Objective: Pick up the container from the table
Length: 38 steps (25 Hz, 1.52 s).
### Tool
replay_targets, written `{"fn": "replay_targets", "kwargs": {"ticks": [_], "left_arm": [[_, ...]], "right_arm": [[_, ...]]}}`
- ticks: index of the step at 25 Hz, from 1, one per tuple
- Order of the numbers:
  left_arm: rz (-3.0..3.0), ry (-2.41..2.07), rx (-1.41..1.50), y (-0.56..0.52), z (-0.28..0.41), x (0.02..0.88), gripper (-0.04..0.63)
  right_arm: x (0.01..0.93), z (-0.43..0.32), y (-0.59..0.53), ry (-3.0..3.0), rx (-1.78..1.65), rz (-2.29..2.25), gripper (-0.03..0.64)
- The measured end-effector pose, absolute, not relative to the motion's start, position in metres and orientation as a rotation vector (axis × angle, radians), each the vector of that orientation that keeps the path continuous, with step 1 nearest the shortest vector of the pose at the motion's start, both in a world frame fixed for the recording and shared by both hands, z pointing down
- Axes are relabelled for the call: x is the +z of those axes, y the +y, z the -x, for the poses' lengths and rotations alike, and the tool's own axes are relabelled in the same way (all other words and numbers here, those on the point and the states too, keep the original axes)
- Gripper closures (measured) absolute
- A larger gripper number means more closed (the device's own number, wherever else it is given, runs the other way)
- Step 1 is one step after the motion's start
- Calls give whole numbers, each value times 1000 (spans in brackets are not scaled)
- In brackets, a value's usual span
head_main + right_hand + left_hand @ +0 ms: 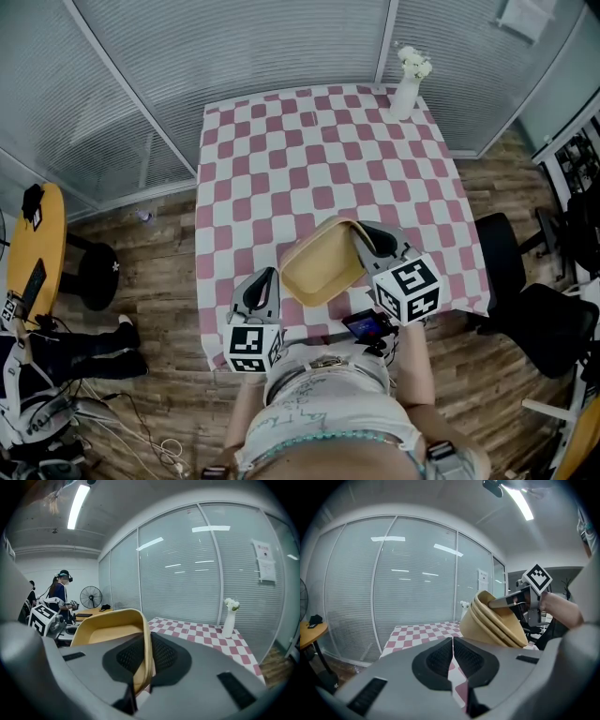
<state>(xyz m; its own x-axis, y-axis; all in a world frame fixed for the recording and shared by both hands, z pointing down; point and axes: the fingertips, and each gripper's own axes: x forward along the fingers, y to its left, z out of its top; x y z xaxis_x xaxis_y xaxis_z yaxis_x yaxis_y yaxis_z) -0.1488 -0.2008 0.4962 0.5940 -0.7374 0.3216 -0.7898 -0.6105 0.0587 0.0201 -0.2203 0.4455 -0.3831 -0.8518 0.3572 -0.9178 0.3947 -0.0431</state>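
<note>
A tan, square container (322, 262) hangs tilted above the near part of the checked table (319, 150). My right gripper (364, 238) is shut on its right rim; in the right gripper view that rim (146, 639) is pinched between the two pads. The left gripper view shows the container (497, 620) as a nested stack lifted over the cloth, with the right gripper (499, 603) clamped on its upper edge. My left gripper (262, 284) sits just left of the container near the table's front edge, jaws closed with nothing between them (453, 657).
A white vase of flowers (406, 84) stands at the table's far right corner. A black office chair (525, 300) is to the right of the table. An orange round table (37, 248) and a person's legs (66, 352) are at the left. Glass walls with blinds stand behind.
</note>
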Motion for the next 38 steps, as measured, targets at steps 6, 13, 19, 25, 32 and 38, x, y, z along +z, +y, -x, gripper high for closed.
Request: {"fn": "replay_targets", "kwargs": {"ticks": [6, 13, 19, 25, 32, 38], "left_arm": [[-2629, -1273, 394, -198, 148, 496, 577], [-2635, -1267, 401, -196, 147, 496, 577], [-2638, -1255, 408, -193, 145, 497, 577], [-2645, -1238, 412, -190, 143, 498, 577], [-2645, -1235, 413, -190, 141, 501, 577], [-2645, -1238, 412, -191, 144, 500, 577]], "right_arm": [[443, -22, -219, -2386, 331, -1574, 599], [442, -22, -220, -2381, 326, -1581, 600], [441, -22, -218, -2377, 322, -1577, 600], [443, -22, -213, -2382, 325, -1583, 600], [444, -25, -214, -2379, 323, -1585, 600], [442, -24, -215, -2375, 317, -1587, 600]]}}
